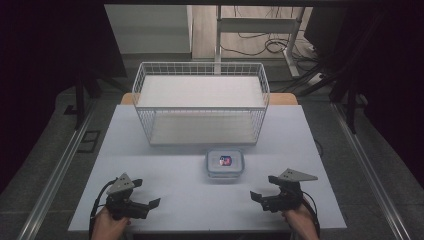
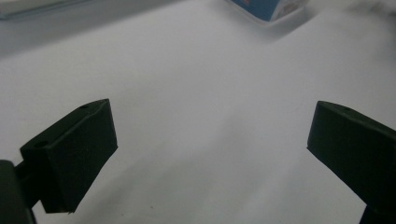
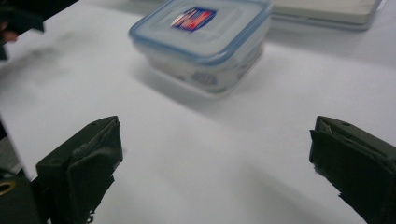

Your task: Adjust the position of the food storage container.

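Note:
A clear square food box with a blue-rimmed lid and a red and blue label sits on the white table, just in front of the wire basket. The right gripper view has the same box ahead of the jaws, upper middle. My left gripper rests low at the table's near left, jaws wide apart with bare tabletop between them. At the near right my right gripper is open too and points toward the box, nothing between its jaws. A corner of the box shows in the left gripper view.
A white wire basket with a flat white shelf on top and another at the bottom stands at the table's far middle. Beyond the table are a desk frame and cables on the floor. Metal rails run along both table sides.

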